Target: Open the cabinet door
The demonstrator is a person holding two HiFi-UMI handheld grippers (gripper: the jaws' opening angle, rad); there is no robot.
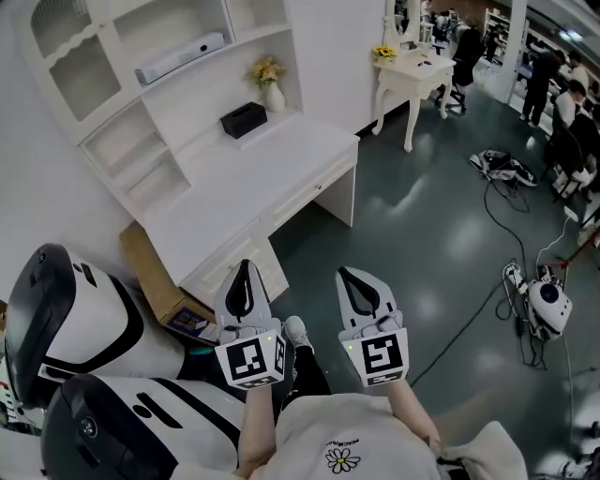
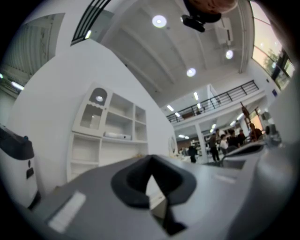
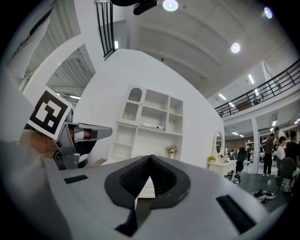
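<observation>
I'm on the approach: left gripper (image 1: 246, 272) and right gripper (image 1: 350, 278) both clenched, empty (well short of the desk (image 1: 246, 178)). Next I must open one and reach the cabinet door (image 1: 212, 275).

Bright ceiling lights (image 3: 169, 4), fisheye-warped edges, soft motion blur.

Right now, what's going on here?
A person stands facing a white desk with shelves above it, holding a gripper in each hand. The left gripper and the right gripper are both shut and empty, held side by side short of the desk. Neither touches it, so opening the door hasn't begun.
</observation>
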